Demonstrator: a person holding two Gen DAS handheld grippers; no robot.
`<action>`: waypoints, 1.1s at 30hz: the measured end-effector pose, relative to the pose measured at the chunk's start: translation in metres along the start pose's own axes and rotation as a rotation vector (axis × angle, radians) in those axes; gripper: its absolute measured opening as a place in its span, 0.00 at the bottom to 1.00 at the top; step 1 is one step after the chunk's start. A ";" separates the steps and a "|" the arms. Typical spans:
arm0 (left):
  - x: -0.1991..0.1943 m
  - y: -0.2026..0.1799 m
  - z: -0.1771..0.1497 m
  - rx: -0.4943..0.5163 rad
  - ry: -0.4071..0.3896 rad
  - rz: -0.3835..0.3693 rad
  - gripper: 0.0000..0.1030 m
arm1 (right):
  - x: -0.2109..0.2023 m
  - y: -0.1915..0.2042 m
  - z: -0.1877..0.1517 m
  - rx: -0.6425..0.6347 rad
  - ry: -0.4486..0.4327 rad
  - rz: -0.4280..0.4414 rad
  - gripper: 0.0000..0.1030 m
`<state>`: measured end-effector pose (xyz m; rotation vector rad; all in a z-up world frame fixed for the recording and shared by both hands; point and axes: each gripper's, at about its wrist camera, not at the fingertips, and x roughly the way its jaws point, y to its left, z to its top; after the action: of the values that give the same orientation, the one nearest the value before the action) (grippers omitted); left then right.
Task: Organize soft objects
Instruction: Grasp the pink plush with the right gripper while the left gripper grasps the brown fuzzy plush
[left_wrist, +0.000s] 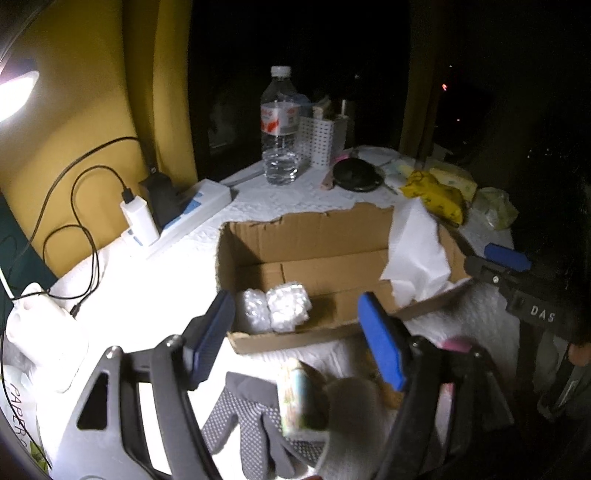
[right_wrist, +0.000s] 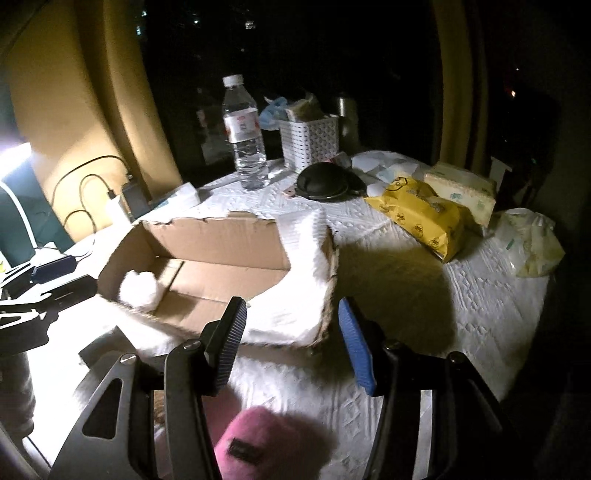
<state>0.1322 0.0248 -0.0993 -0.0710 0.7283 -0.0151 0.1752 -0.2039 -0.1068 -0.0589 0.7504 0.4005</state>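
Note:
An open cardboard box (left_wrist: 306, 236) (right_wrist: 207, 240) stands on the white-covered table. Two bubble-wrap bundles (left_wrist: 275, 308) (right_wrist: 142, 288) lie in its left end, and a white cloth (left_wrist: 417, 254) (right_wrist: 303, 291) drapes over its right end. My left gripper (left_wrist: 295, 336) is open just in front of the box, nothing between its blue pads. Under it lie a grey dotted glove (left_wrist: 247, 421), a small printed tissue pack (left_wrist: 295, 398) and a grey soft piece (left_wrist: 351, 424). My right gripper (right_wrist: 291, 343) is open at the box's right near corner. A pink fuzzy item (right_wrist: 251, 439) lies below it.
Behind the box stand a water bottle (left_wrist: 279, 125) (right_wrist: 245, 133), a white basket (right_wrist: 310, 138), a black round case (right_wrist: 325, 182), a yellow pack (right_wrist: 424, 218) and a tissue pack (right_wrist: 465, 192). A power strip (left_wrist: 184, 214) with chargers and cables sits left, beside a bright lamp (left_wrist: 14, 92).

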 end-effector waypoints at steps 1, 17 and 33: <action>-0.002 -0.001 -0.001 0.002 -0.002 -0.003 0.70 | -0.003 0.002 -0.001 -0.002 -0.002 0.002 0.54; -0.024 -0.021 -0.027 0.032 0.015 -0.057 0.70 | -0.031 0.023 -0.031 -0.011 0.006 0.013 0.55; -0.008 -0.051 -0.045 0.098 0.089 -0.065 0.70 | -0.007 0.016 -0.078 0.041 0.119 0.065 0.55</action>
<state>0.0965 -0.0288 -0.1240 -0.0008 0.8130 -0.1165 0.1135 -0.2068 -0.1579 -0.0199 0.8790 0.4458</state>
